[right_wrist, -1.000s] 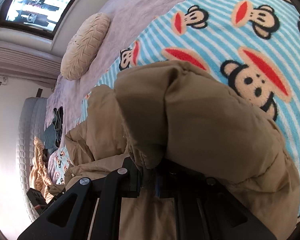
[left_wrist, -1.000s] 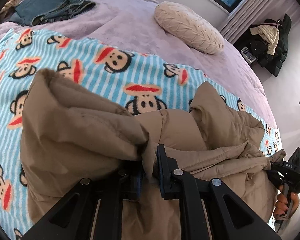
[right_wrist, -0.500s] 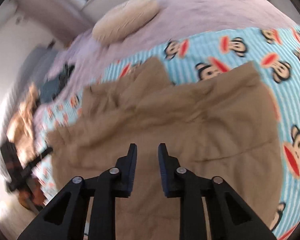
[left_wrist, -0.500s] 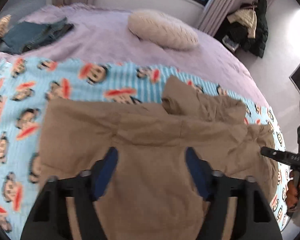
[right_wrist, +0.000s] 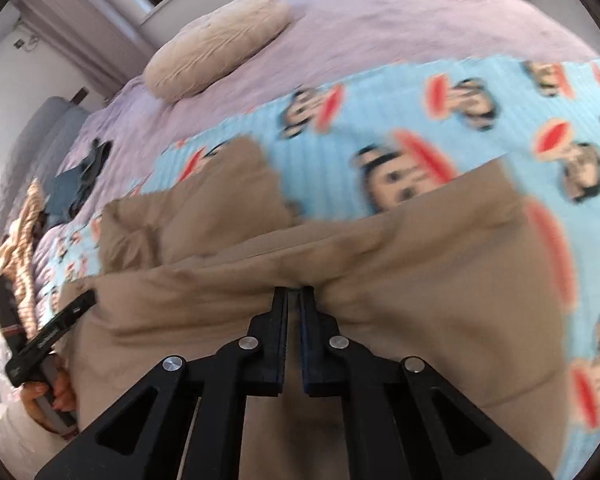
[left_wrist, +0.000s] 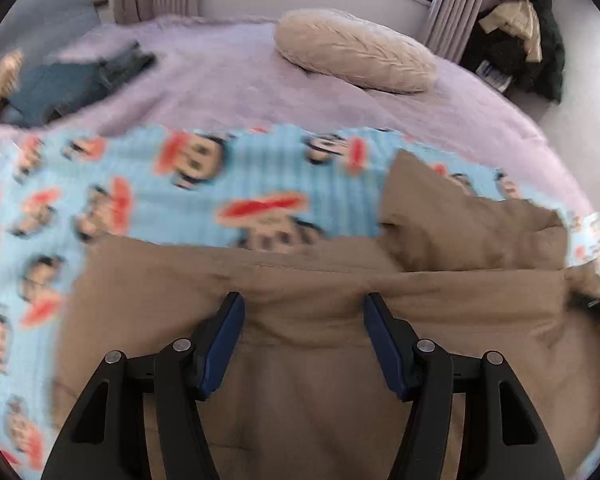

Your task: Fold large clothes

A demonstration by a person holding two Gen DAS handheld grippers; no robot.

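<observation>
One tan puffy jacket (left_wrist: 320,380), folded flat

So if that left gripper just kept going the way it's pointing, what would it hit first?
Most likely the tan coat. The left gripper points down at it with jaws open and nothing between them; the coat's fold lies just past the tips, though depth is hard to judge.

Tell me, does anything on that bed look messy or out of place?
Mostly the tan coat: one bunched part sticks up past its far edge onto the monkey blanket instead of lying flat. Dark clothes also sit crumpled at the bed's far corner.
</observation>
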